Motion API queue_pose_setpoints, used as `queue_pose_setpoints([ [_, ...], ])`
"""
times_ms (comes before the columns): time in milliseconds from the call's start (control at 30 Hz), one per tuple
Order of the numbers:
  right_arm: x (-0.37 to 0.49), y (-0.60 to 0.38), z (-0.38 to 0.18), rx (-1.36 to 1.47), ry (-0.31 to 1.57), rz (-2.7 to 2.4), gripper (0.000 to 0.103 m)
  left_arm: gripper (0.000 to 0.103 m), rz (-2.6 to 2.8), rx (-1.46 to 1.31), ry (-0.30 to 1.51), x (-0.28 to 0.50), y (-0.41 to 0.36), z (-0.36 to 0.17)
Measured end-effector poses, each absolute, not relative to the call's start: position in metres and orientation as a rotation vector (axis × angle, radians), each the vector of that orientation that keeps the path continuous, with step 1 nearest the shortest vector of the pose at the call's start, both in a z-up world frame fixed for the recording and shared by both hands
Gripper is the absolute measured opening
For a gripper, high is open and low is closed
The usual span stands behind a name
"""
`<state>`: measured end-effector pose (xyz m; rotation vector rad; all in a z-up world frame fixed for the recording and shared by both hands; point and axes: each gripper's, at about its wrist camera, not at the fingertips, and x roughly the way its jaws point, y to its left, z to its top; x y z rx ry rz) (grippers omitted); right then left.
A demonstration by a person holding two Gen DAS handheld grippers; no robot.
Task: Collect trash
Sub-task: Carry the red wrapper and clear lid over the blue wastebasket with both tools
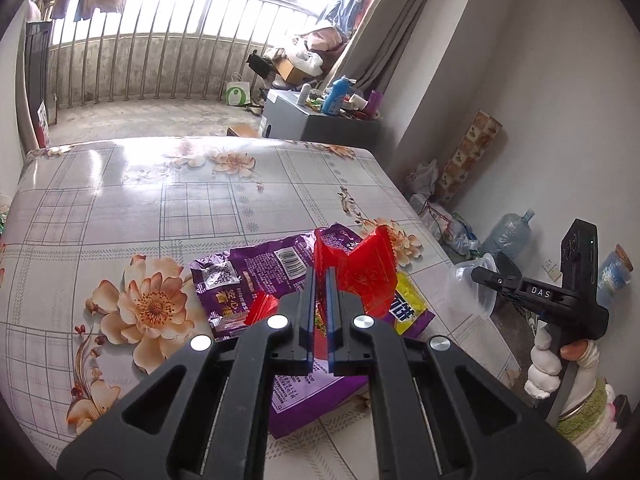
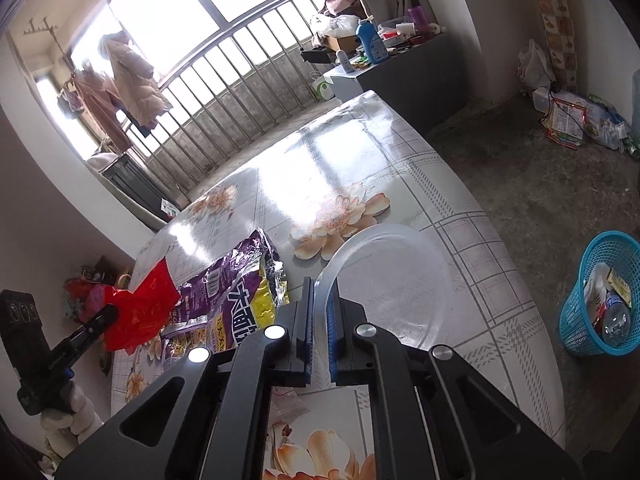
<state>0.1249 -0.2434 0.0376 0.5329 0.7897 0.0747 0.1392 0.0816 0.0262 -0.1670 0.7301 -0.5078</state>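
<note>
Now we are working over the bench with its flowered cover, and both tools are loaded. Largest of the litter, the purple snack bag is lying flat near the bench's edge, nobody gripping it yet. On the floor beside the bench, the blue basket is waiting with rubbish already inside. Our right gripper is pinching the rim of the clear plastic lid, jaws pressed tight on that thin edge. Our left gripper is clamping the red wrapper, jaws nearly together, holding it above the purple bag. We are reading this as the carry stage: next both loads are needing a swing out over the basket before letting go, lid kept steady.
</note>
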Motion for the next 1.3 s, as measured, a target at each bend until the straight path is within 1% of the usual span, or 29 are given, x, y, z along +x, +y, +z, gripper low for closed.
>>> queue_pose_setpoints([
  [200, 0.111, -0.243, 0.041, 0.556, 0.785, 0.114, 0.006, 0.002, -0.468, 0.010, 0.738, 0.136, 0.041, 0.019],
  [333, 0.106, -0.244, 0.044, 0.555, 0.780, 0.123, 0.006, 0.002, -0.440, 0.115, 0.688, 0.125, 0.023, 0.023],
  [700, 0.106, -0.240, 0.044, 0.572, 0.780, 0.144, 0.006, 0.002, -0.415, 0.170, 0.660, 0.124, 0.016, 0.032],
  [1300, 0.105, -0.247, 0.046, 0.610, 0.766, 0.161, 0.006, 0.002, -0.391, 0.184, 0.644, 0.124, 0.014, 0.035],
])
